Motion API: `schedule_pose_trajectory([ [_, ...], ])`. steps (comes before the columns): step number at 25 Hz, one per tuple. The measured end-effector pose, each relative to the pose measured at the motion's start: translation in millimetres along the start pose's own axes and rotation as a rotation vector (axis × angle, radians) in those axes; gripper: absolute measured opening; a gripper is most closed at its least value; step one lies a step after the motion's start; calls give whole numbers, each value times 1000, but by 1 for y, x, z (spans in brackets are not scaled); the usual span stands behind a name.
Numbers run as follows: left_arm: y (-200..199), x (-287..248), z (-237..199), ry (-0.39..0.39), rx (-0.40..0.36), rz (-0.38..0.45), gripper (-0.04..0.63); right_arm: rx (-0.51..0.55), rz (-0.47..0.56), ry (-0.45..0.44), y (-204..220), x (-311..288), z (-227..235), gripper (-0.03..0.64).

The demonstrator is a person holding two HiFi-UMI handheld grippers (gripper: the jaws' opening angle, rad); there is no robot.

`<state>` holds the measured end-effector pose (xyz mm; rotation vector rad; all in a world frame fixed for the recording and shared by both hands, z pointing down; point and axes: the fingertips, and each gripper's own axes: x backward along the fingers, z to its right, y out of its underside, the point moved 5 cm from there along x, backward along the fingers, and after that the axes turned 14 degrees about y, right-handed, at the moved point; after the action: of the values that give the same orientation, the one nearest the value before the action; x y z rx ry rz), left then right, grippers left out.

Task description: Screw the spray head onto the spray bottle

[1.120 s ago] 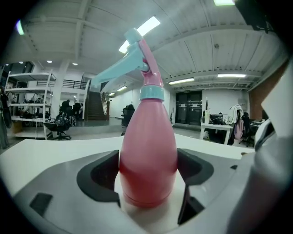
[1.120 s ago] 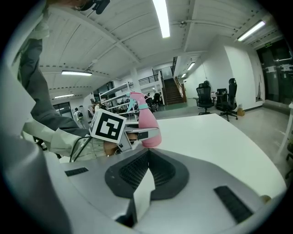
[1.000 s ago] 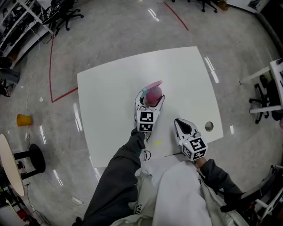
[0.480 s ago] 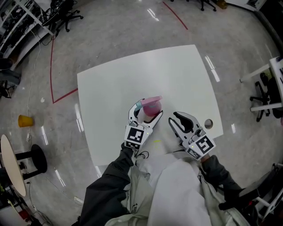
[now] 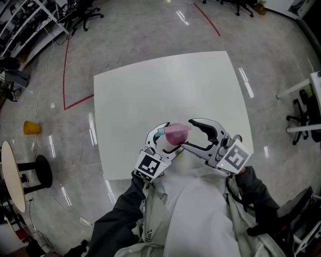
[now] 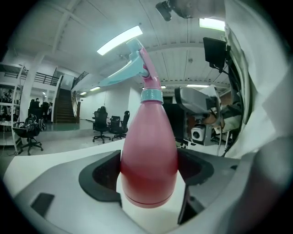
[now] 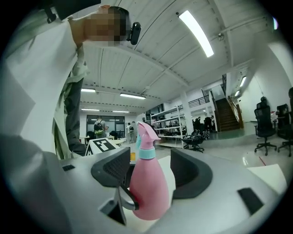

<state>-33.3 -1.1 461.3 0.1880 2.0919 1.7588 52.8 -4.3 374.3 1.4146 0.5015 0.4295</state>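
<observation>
Since a second ago the bottle [image 5: 173, 135] has come off the table [image 5: 150, 95] and back toward the person's chest. The right gripper [image 5: 193, 134] has swung in from the table's near edge to meet it.

The pink bottle now hangs in the air over the near edge, tilted in the head view. Its teal spray head [image 6: 132, 64] sits on the neck, with the collar [image 6: 151, 95] down against the shoulder. So the head looks mounted, but I cannot tell whether it is screwed tight. What seems left is the twisting itself, or a last check of it.

The left gripper [image 5: 169, 138] is clenched on the bottle's wide lower body, with both pads against its sides in the left gripper view. The right gripper's jaws are opening. The bottle [image 7: 149, 187] stands between them in the right gripper view, but they do not grip it.

The table is a plain white top with nothing else on it that shows. Around it is a glossy grey floor [image 5: 125, 35] with a red line [image 5: 65, 75] and a small yellow cone [image 5: 30, 127]. Office chairs [image 5: 85, 12] stand at the far side. The gripper views show a large hall with strip lights, stairs and shelving.
</observation>
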Motion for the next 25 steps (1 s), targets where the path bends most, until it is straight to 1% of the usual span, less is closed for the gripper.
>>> schedule_pose_trajectory([
  [4, -2, -3, 4, 38, -6, -4, 385, 2, -52, -50, 6, -11, -2, 251],
  [7, -1, -7, 6, 40, -5, -17, 385, 57, -33, -32, 2, -14, -2, 249],
  [8, 0, -8, 7, 34, 1, -15, 385, 73, -27, -15, 0, -13, -1, 226],
  [10, 0, -7, 6, 10, 15, -6, 385, 86, -23, 30, -2, -12, 0, 129],
  [11, -1, -7, 5, -6, 17, -5, 385, 88, -21, 52, -2, -13, 1, 129],
  [13, -2, -7, 0, -55, 11, -14, 385, 94, -11, 114, -3, -15, 1, 126],
  [14, -2, -9, -2, -92, 9, -25, 385, 102, -7, 167, -3, -17, 1, 126],
  [17, -3, -17, -9, -216, 14, -61, 385, 102, -39, 404, -4, -22, 1, 124],
  [18, -5, -20, -8, -234, 22, -55, 385, 91, -41, 461, -6, -23, -1, 124],
  [19, -7, -21, -7, -236, 30, -36, 385, 88, -26, 486, -8, -23, -4, 124],
  [20, -10, -22, -5, -223, 35, -13, 385, 86, 2, 477, -10, -21, -6, 124],
  [21, -13, -23, -3, -200, 33, 9, 385, 77, 33, 436, -11, -18, -8, 124],
  [22, -16, -23, -1, -169, 26, 24, 385, 64, 55, 370, -12, -14, -8, 136],
  [23, -18, -22, 1, -131, 13, 31, 385, 53, 64, 288, -11, -11, -8, 167],
  [24, -19, -20, 2, -88, -1, 33, 385, 46, 58, 203, -11, -8, -7, 197],
  [25, -19, -18, 4, -42, -11, 35, 385, 41, 41, 125, -12, -7, -5, 200],
])
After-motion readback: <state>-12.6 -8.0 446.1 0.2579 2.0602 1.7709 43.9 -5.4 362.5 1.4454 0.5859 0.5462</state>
